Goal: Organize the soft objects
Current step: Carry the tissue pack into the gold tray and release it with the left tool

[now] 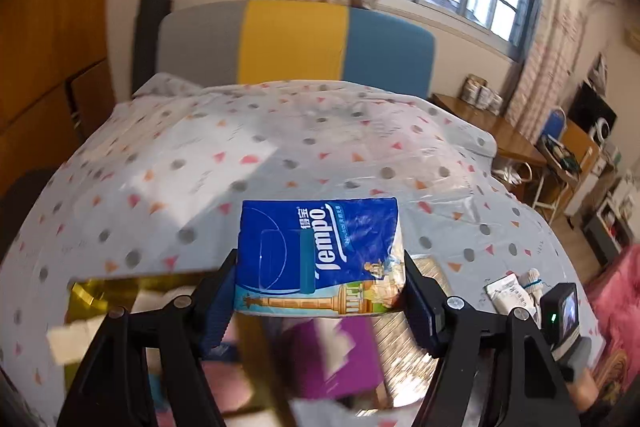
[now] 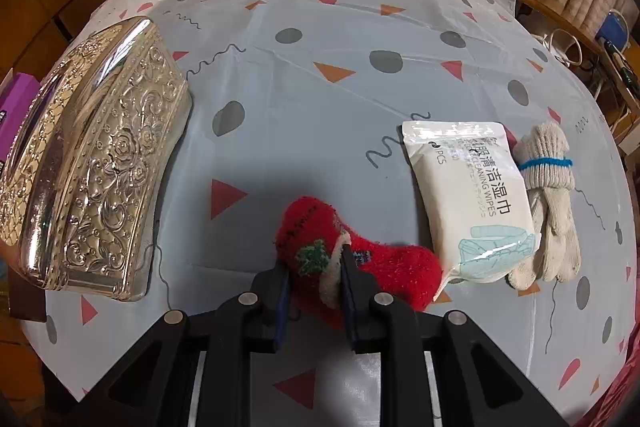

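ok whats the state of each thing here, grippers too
left gripper: shut on tissue pack
tissue pack: held up off the bed, sealed
right gripper: shut on red sock
red sock: pinched, by the wipes
wipes: flat, sealed
gloves: bundled, blue band
silver box: lid shut

I see a blue Tempo tissue pack held up above the bed. A fuzzy red sock lies on the patterned sheet, beside a white wet-wipes pouch lying flat, which touches a bundled pair of knit gloves.
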A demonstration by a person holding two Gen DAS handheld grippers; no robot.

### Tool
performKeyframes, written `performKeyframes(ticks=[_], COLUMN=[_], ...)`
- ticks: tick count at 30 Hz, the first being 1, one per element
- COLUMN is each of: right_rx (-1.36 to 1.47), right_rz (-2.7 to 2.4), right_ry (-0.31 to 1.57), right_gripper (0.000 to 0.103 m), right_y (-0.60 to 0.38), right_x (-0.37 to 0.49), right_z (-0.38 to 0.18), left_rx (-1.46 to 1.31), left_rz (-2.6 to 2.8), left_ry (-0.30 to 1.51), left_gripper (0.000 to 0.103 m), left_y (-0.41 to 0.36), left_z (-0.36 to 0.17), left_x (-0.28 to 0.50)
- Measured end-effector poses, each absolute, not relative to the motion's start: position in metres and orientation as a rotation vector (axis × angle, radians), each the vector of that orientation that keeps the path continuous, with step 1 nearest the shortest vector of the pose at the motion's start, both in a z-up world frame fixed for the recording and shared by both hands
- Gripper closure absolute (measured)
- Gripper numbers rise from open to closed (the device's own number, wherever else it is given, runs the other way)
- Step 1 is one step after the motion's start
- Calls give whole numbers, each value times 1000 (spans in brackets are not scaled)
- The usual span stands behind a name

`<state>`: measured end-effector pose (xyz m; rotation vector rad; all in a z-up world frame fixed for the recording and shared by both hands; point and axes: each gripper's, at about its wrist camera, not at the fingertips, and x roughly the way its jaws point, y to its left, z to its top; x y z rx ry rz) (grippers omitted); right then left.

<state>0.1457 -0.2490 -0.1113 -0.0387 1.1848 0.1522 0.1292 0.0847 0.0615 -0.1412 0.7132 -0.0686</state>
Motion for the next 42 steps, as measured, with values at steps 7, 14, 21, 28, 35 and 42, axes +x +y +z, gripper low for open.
performKeyframes(ticks=[7,14,21,28,35,42], right_rx=[-14,-34,-63,-93,-94,-112], right_rz=[143,149,142,133,132,133], right_ry=[1185,1186,1174,1161,1159,1157], right_gripper=[82,80,80,79,79,78], right_y=[-250,-248,-238,-231,-228,-222], right_x=[144,143,135,129,127,126], right_z=[-111,-118,-120,-121,-121,-122], left_rx=[-267,-357,-354,-334,-328,-284], left_rz=[46,238,336,300,319,340], left_ry=[734,781,830,895,909,848], left_gripper=[30,30,30,29,14,14], left_y=[163,238,264,252,251,242], left_z=[35,-3,-36,-62,-71,-56], left_x=[58,-11,-36,-22,-15,-21])
